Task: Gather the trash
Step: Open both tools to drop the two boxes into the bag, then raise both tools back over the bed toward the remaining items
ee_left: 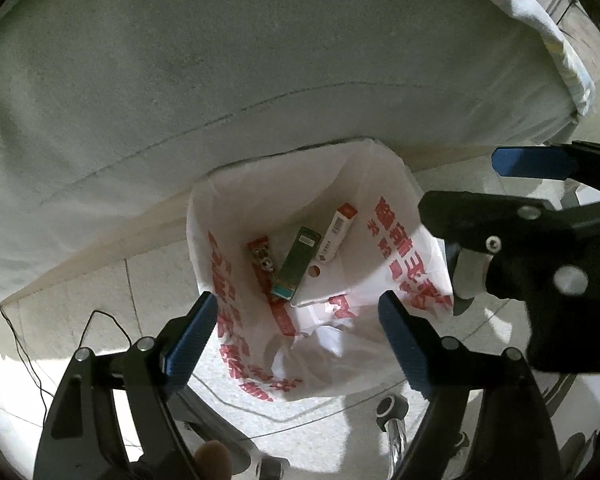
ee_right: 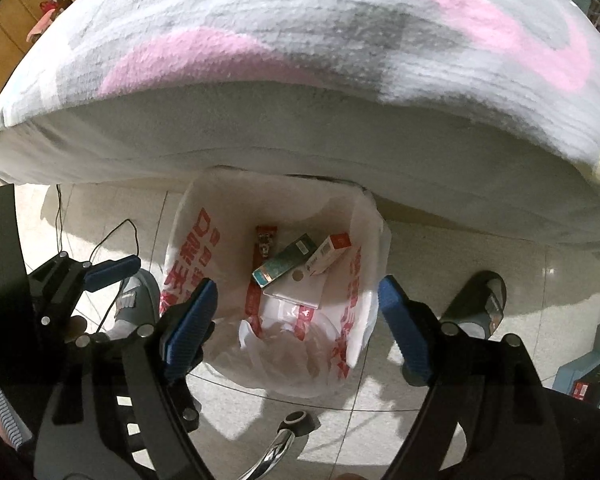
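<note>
A bin lined with a white bag with red print (ee_left: 404, 264) (ee_right: 188, 252) stands on the floor by the bed. Inside lie a green box (ee_left: 298, 266) (ee_right: 286, 264), a white and red box (ee_left: 338, 232) (ee_right: 328, 254), a red wrapper (ee_left: 262, 256) (ee_right: 265, 242) and a flat white card (ee_right: 296, 294). My left gripper (ee_left: 298, 334) hangs open and empty above the bin. My right gripper (ee_right: 296, 318) is open and empty above it too, and shows in the left wrist view (ee_left: 460, 184) at the right.
The bed's grey mattress side (ee_left: 220, 80) and its pink and grey blanket (ee_right: 300, 40) overhang the bin. A black cable (ee_left: 24, 356) lies on the tiled floor at the left. Slippers (ee_right: 478, 304) and a chair's caster (ee_right: 298, 422) are near the bin. Boxes (ee_right: 592, 380) sit at the right.
</note>
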{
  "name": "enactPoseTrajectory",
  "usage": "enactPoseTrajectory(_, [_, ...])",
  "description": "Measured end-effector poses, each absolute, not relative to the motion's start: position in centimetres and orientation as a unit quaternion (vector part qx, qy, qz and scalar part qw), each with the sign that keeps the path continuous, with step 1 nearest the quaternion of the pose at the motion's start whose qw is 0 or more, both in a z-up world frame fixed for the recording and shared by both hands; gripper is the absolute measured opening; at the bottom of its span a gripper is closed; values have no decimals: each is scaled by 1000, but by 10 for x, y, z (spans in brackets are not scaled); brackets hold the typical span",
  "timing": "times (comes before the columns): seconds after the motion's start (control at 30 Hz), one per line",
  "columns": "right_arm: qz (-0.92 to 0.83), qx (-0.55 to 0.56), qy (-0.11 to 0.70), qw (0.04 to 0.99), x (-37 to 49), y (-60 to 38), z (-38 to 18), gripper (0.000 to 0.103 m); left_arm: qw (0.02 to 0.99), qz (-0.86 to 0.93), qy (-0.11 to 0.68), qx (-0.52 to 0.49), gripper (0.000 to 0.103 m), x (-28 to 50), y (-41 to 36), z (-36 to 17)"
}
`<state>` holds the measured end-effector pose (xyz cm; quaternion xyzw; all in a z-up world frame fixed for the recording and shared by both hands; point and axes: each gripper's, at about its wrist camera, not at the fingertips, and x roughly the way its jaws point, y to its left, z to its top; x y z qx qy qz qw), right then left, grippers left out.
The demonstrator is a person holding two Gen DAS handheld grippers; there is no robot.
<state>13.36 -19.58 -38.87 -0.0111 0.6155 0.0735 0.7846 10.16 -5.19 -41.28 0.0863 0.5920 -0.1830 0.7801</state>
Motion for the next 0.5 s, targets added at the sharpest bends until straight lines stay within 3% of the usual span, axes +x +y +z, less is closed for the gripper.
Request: enactPoseTrajectory(0.5, [66, -9, 611, 789, 128, -201, -378, 80, 787, -174, 583, 102, 80, 98, -50, -408])
